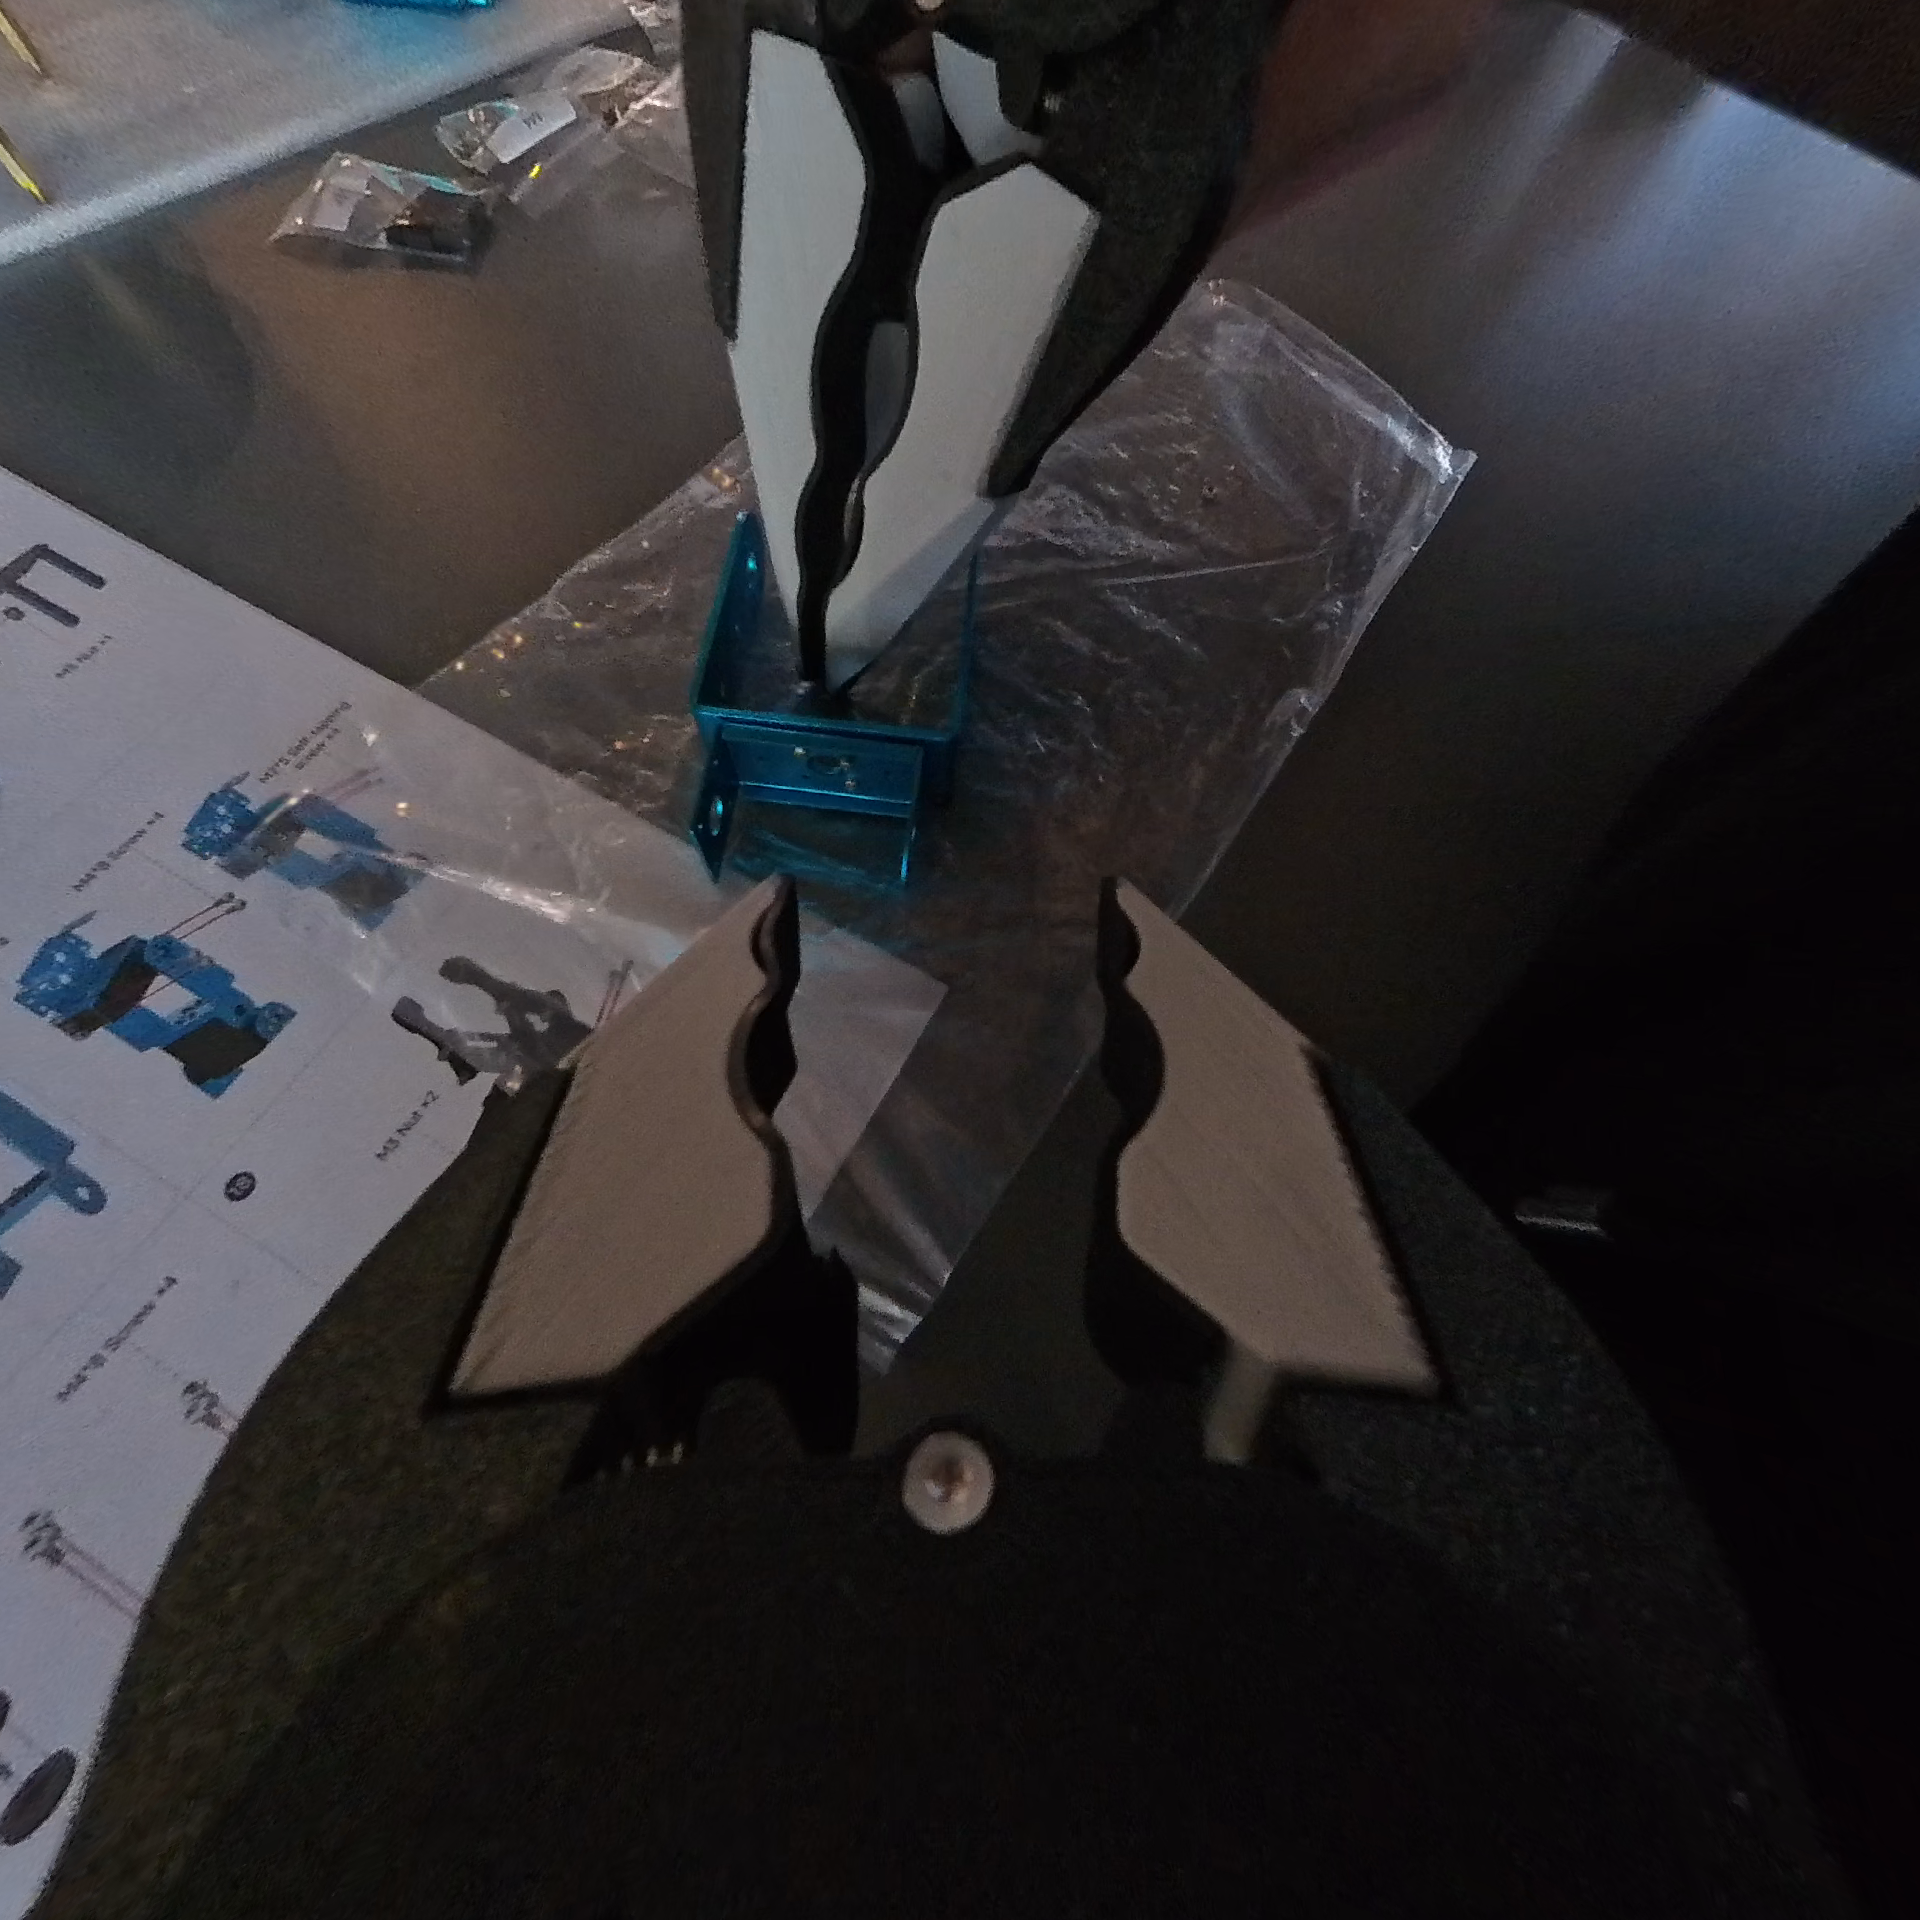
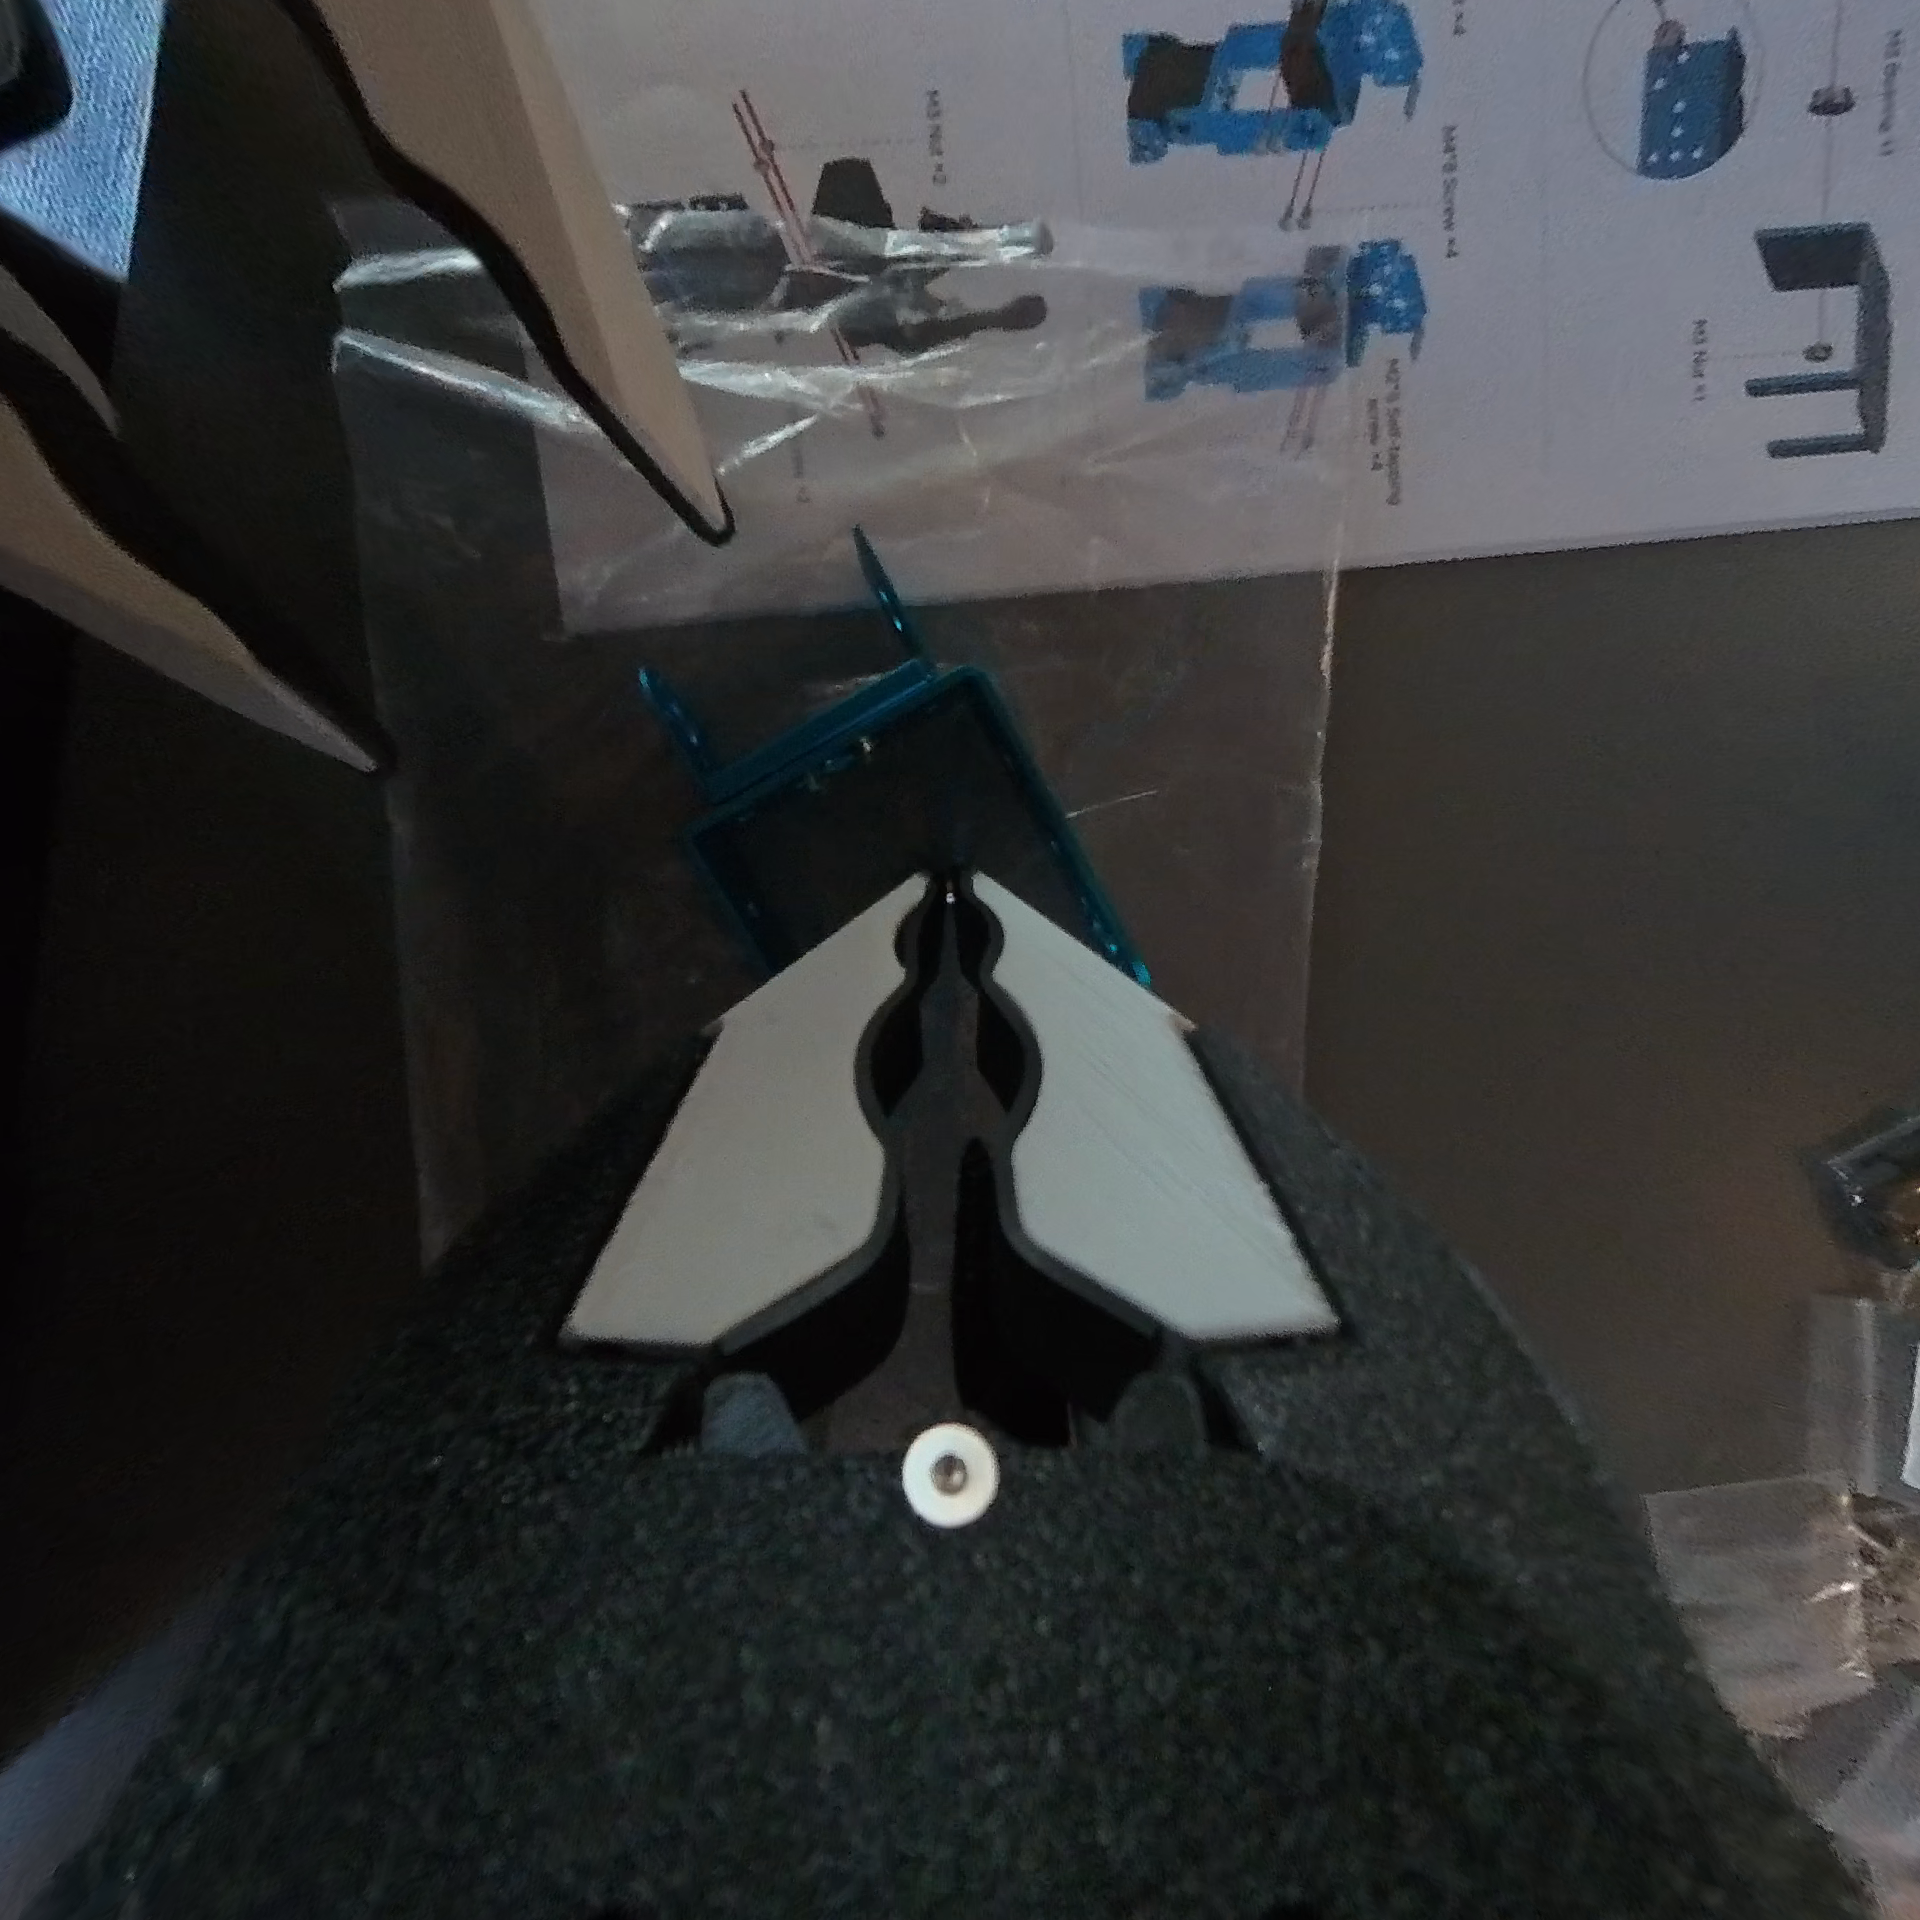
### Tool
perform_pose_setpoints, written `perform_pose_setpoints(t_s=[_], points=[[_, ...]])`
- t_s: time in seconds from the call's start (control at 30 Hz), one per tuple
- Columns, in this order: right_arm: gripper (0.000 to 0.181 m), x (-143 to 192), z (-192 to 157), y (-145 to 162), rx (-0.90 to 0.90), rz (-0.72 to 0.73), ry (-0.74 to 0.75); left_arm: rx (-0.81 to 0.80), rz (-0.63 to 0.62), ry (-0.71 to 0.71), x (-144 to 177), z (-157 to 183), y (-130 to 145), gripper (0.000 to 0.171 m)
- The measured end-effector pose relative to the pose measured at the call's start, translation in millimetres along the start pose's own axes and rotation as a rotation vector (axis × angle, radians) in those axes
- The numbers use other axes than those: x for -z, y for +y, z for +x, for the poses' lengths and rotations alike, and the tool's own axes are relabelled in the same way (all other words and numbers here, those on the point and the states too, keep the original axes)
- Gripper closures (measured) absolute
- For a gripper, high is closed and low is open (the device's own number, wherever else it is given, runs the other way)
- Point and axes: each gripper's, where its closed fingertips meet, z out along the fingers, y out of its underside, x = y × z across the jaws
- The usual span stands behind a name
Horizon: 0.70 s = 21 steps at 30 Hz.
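Left wrist view
- Left tongs (image 1: pixel 945 894): jaws spread wide, nothing between them; tips hang just short of the blue bracket, not touching it.
- Blue bracket (image 1: pixel 821 774): small U-shaped piece of thin anodised metal with holes in its walls, standing on the clear plastic bag (image 1: pixel 1195 582), open side up.
- Right tongs (image 1: pixel 821 665): come in from above, tips nearly together, reaching down inside the bracket between its two upright walls.
- Held item: something very small seems pinched at those tips; too small to name.
- Instruction sheet (image 1: pixel 208 831): white printed page with blue assembly drawings, lying left of the bag, which partly overlaps it.
- Small parts bags (image 1: pixel 384 213): several lie far back on the grey table (image 1: pixel 1558 312).

Right wrist view
- Right tongs (image 2: pixel 951 883): jaws almost shut, only a sliver of gap; a tiny dark pin-like thing sits at the tips. Whether it is truly clamped, I cannot tell.
- Blue bracket (image 2: pixel 831 769): directly under the tips, tilted in this view, one perforated wall running past the right finger.
- Left tongs (image 2: pixel 540 634): upper left, jaws clearly apart, near the bracket but clear of it.
- Instruction sheet (image 2: pixel 1558 312): beyond the bag.

Handling judgement
- Bracket: likely light, stiff, smooth and slippery; apt to skate on the plastic film.
- Hold: best across one flat upright wall, or across both outer walls.
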Motion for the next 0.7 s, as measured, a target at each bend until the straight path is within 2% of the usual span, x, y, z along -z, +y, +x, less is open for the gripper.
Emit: perform_pose_setpoints(t_s=[0.13, 0.27, 0.37, 0.47, 0.57, 0.63, 0.7], points=[[0.18, 4, -2, 2, -0.047, 0.04, -0.021, -0.007, -0.003, -0.007, 1, 1, 0, 0.115], [0.18, 13, -4, -5, -0.207, 0.18, -0.14, -0.012, -0.003, -0.007, 1, 3, -2, 0.115], [0.18, 27, 1, -8, -0.466, 0.315, -0.315, -0.021, 0.0, -0.011, 0, 3, -5, 0.115], [0.181, 55, 17, -19, -0.818, 0.584, -0.515, -0.024, 0.002, -0.013, -2, 3, -8, 0.115], [0.181, 79, 35, -14, -1.166, 0.809, -0.72, -0.028, 0.008, -0.007, -4, 5, -13, 0.115], [0.18, 83, 40, -4, -1.31, 0.864, -0.781, -0.032, 0.01, 0.001, -6, 6, -15, 0.115], [0.181, 89, 39, 2, -1.372, 0.907, -0.826, -0.038, 0.008, 0.008, -7, 7, -17, 0.115]])
